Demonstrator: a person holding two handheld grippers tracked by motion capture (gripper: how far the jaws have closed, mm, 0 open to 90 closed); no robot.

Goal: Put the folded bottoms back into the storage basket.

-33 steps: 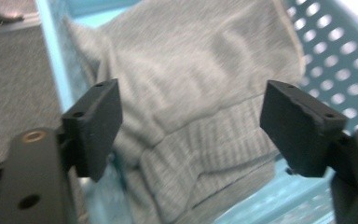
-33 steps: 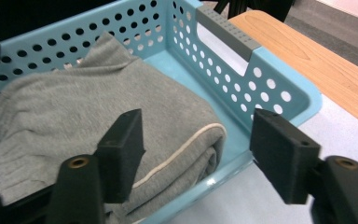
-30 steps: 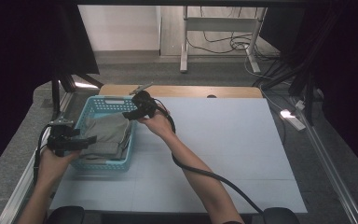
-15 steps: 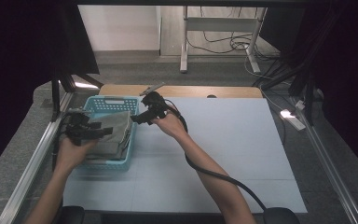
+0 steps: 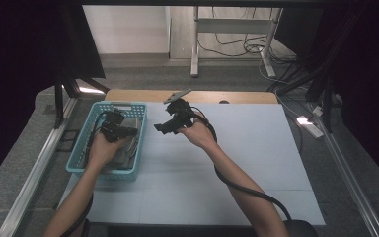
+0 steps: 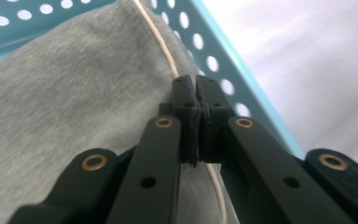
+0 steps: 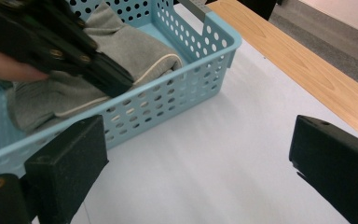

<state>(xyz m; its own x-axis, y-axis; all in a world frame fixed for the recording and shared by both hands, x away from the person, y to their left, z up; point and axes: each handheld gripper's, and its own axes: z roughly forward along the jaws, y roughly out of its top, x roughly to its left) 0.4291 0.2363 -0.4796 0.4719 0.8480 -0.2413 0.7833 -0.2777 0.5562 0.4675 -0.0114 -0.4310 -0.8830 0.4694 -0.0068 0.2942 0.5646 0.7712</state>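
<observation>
Left gripper [image 6: 196, 100] first: its two black jaws are pressed together, having just been closing, and they sit right down on the grey garment [image 6: 70, 98] at the edge where a cream-coloured piping line [image 6: 161, 44] runs. From the left gripper view the pads meet with almost no gap; whether a thin fold of the cloth is caught between them I cannot tell. Just beyond the tips stands the perforated wall of the light-blue basket [image 6: 223, 60], and past that wall the pale table surface [image 6: 307, 70].

Over to the right gripper [image 7: 198, 154]: jaws wide apart, nothing between them, hanging over the bare white table mat [image 7: 205, 154]. It looks across at the basket's long side [image 7: 168, 100], with the folded grey garment [image 7: 135, 51] lying inside and the left gripper [image 7: 114, 77] reaching into it from the upper left, tips down on the cloth near the piping.

From the high view, the left hand [image 5: 101, 148] is over the basket [image 5: 79, 165], which sits at the left edge of the mat [image 5: 256, 163]. The right hand [image 5: 197, 133] holds its gripper [image 5: 160, 128] just beside the basket's right wall, above the mat and not touching it. A wooden strip [image 5: 246, 97] runs along the far edge of the table behind both.
</observation>
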